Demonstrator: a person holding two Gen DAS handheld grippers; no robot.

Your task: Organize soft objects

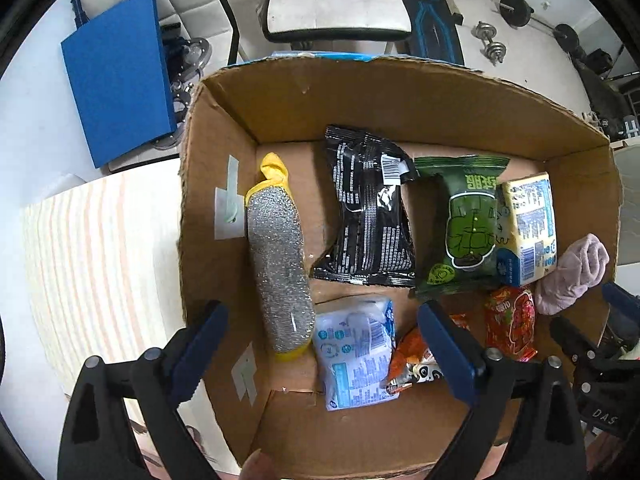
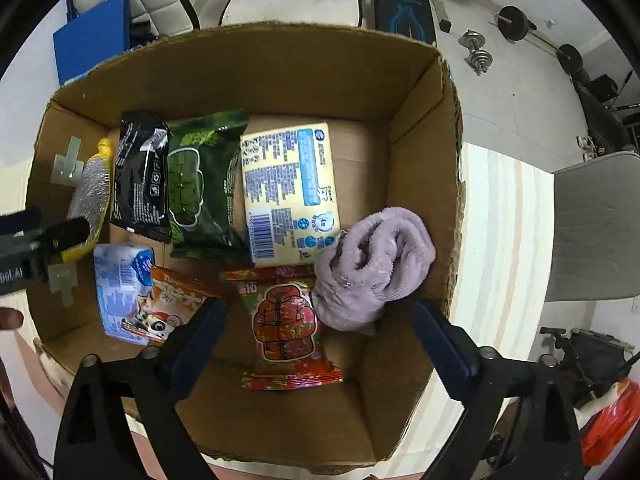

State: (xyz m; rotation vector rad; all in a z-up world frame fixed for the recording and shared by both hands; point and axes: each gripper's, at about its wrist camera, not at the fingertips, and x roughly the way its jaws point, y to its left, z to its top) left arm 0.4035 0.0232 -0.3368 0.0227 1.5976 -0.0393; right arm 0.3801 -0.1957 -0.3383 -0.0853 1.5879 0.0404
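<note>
An open cardboard box (image 1: 288, 96) (image 2: 256, 68) holds soft things: a silver and yellow scrubber (image 1: 280, 252) (image 2: 90, 200), a black packet (image 1: 366, 208) (image 2: 138, 176), a green packet (image 1: 464, 224) (image 2: 200, 184), a yellow tissue pack (image 1: 528, 224) (image 2: 290, 188), a blue-white tissue pack (image 1: 356, 352) (image 2: 118, 284), an orange panda packet (image 1: 408, 364) (image 2: 176, 300), a red packet (image 1: 510, 320) (image 2: 286, 324) and a lilac cloth (image 1: 572, 268) (image 2: 372, 264). My left gripper (image 1: 332, 352) is open and empty above the blue-white pack. My right gripper (image 2: 320, 344) is open and empty above the red packet.
The box stands on a pale striped table (image 1: 100, 264) (image 2: 504, 240). A blue board (image 1: 116, 72), a white chair (image 1: 336, 4) and dumbbells (image 1: 490, 40) lie beyond. A grey chair (image 2: 596, 224) is at the right.
</note>
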